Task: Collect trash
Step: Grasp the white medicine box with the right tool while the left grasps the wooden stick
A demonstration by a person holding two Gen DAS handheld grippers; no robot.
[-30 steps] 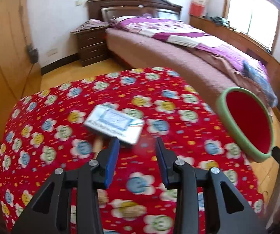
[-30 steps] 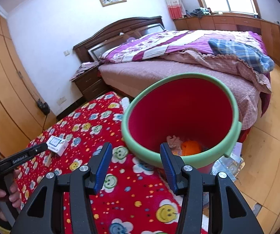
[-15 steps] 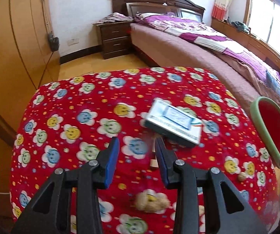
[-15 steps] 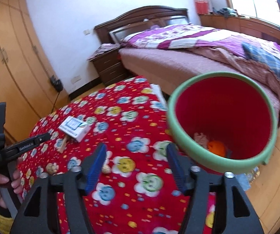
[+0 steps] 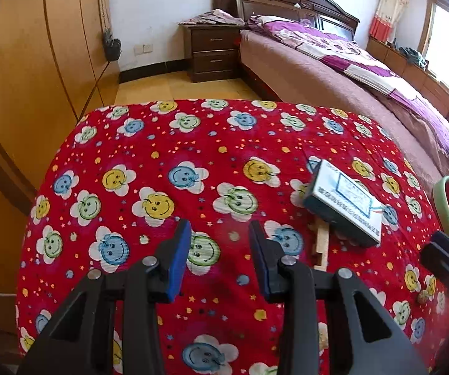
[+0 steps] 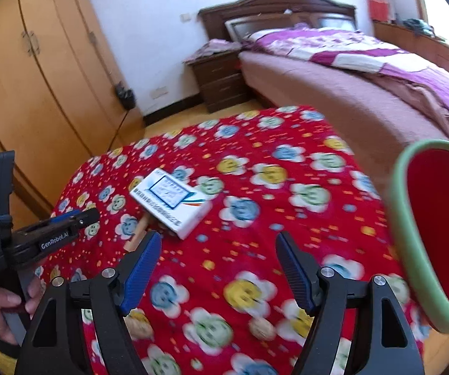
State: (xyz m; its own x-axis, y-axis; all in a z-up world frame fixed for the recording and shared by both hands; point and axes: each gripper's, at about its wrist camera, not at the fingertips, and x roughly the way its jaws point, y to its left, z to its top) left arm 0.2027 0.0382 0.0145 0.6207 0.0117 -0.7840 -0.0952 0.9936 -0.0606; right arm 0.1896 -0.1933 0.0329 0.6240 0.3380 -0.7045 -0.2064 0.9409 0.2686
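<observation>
A white and blue carton [image 6: 170, 202] lies on the red flowered tablecloth [image 6: 255, 206], partly over a small wooden stick [image 6: 137, 236]. The carton [image 5: 343, 204] and the stick [image 5: 321, 245] also show in the left wrist view. Two crumpled brownish scraps [image 6: 260, 328] lie near the table's front. A red bin with a green rim [image 6: 433, 231] stands at the table's right edge. My right gripper [image 6: 218, 270] is open wide and empty, just in front of the carton. My left gripper [image 5: 219, 256] is open and empty over bare cloth, left of the carton.
A wooden wardrobe [image 5: 37, 72] stands to the left. A bed [image 5: 349, 72] and a nightstand [image 5: 213, 51] are beyond the table. My left gripper also shows in the right wrist view [image 6: 68, 223], held in a hand.
Both grippers swung left. The bin slid to the right edge of both views. The right gripper opened wider and came closer to the carton.
</observation>
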